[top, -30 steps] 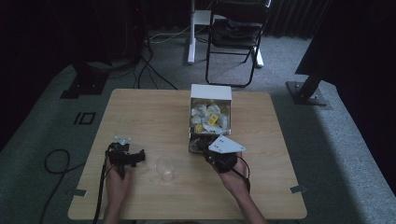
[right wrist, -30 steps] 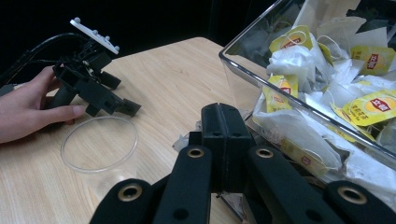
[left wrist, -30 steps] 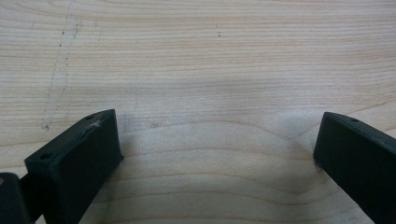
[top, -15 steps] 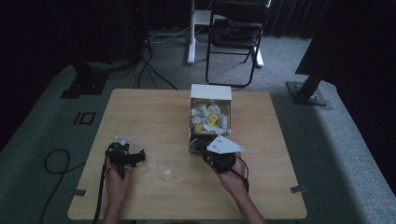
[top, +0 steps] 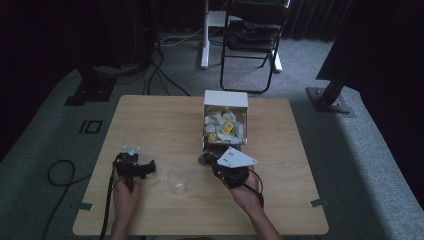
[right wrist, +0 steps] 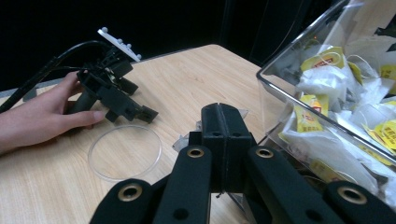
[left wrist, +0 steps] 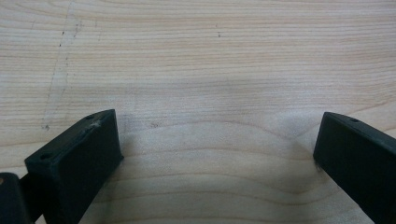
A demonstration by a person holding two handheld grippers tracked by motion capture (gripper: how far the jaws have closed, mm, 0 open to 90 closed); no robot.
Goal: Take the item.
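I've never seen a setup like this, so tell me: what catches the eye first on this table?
The clear plastic box heaped with white and yellow tea bags stands out at the far middle of the light wooden table. Just in front of it, the right gripper has its black jaws pressed shut. Between the two hands stands a clear plastic cup, with the left gripper open beside it.

The counter (top: 150, 125) is pale wood with fine grain lines. Both grippers, left (top: 134, 167) and right (right wrist: 224, 122), are black, the right with brass-coloured rivets. The box (right wrist: 299, 100) is clear, its tea bags (right wrist: 322, 79) white with yellow tags. At 9 o'clock of the right gripper, the cup (right wrist: 124, 151) is colourless.
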